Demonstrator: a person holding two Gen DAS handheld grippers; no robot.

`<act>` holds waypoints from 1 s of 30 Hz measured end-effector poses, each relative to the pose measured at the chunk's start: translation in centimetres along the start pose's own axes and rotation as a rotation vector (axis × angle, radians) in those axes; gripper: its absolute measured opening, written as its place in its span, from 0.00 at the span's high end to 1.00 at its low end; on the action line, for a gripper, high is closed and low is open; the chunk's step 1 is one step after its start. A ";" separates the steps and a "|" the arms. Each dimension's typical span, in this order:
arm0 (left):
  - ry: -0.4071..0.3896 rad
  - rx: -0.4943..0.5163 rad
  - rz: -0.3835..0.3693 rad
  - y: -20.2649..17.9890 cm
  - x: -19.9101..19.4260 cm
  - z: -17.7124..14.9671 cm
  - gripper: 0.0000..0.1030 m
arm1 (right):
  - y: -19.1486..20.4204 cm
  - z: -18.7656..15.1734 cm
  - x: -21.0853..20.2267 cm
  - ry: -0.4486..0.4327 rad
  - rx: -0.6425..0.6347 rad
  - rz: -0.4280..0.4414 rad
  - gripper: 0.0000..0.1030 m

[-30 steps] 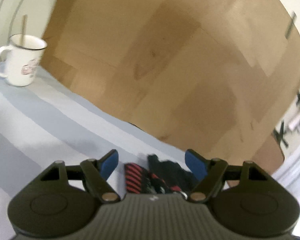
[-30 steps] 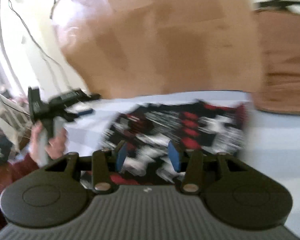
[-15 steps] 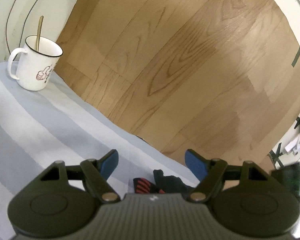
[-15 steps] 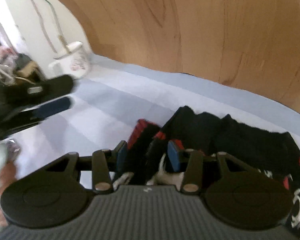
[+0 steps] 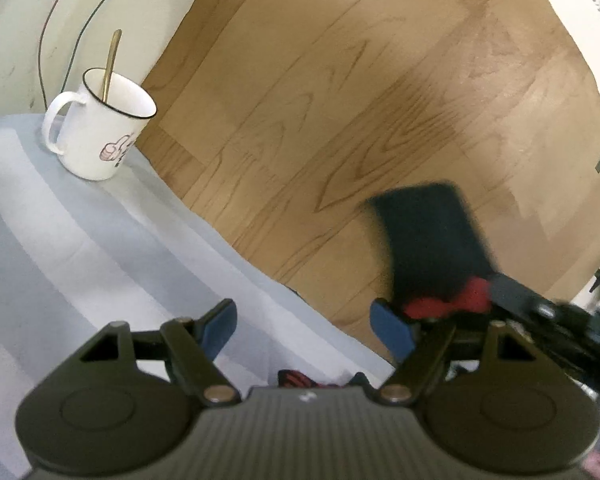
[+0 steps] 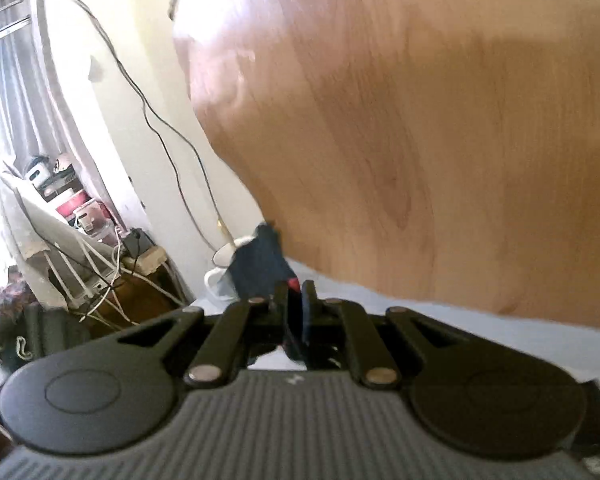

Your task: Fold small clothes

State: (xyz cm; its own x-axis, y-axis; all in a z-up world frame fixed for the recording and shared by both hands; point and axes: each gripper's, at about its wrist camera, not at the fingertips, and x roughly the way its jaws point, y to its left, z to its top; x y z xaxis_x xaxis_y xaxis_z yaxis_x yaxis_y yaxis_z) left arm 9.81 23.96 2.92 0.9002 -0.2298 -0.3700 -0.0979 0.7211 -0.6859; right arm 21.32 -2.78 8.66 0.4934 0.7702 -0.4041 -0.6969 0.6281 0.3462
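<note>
While pinched in the right gripper (image 6: 296,300), jaws just snapped together on it, black-and-red garment (image 5: 428,240) hangs lifted at right of the left-wrist frame, above the striped cloth (image 5: 80,240). Left gripper (image 5: 304,324) spread wide, empty. White mug (image 5: 100,128) at upper left.

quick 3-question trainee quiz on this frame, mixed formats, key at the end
1. True or false: the left gripper is shut on the mug.
2. What does the right gripper hold? A) spoon B) dark garment with red trim C) cable
3. Fill in: the spoon stands inside the ____.

Key:
1. False; its jaws stand open and empty, apart from the mug.
2. B; the dark garment is pinched and lifted off the striped cloth.
3. mug
</note>
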 end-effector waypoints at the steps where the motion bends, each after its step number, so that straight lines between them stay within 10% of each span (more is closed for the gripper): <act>1: 0.002 0.004 0.000 0.0 0.1 0.0 0.27 | -0.4 -0.3 -1.5 -0.021 -0.004 -0.020 0.91; 13: 0.113 0.216 -0.082 -4.7 2.2 -3.5 0.23 | -12.9 -15.6 -15.6 -0.133 0.297 -0.460 0.87; 22: 0.397 0.532 -0.112 -12.5 7.8 -11.9 0.24 | -17.2 -18.5 -18.0 -0.196 0.590 -0.273 0.57; 23: 0.414 0.545 -0.100 -13.0 8.4 -12.5 0.27 | -17.4 -18.2 -17.6 -0.187 0.598 -0.263 0.57; 25: 0.450 0.560 -0.101 -13.5 9.3 -13.7 0.69 | -17.6 -18.0 -16.5 -0.153 0.604 -0.236 0.63; 26: 0.471 0.565 -0.102 -13.8 9.7 -14.0 0.78 | -17.4 -17.9 -16.0 -0.121 0.595 -0.232 0.89; 30: 0.326 0.560 -0.053 -13.9 8.2 -13.3 0.90 | -16.6 -17.0 -16.5 -0.225 0.512 -0.277 0.93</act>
State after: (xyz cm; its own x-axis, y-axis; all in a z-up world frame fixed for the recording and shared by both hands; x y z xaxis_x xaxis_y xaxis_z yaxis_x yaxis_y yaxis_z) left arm 12.94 3.33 1.04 0.7140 -0.3978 -0.5762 0.2591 0.9146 -0.3103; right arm 15.92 -27.77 -4.77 0.7565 0.5407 -0.3680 -0.2168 0.7382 0.6389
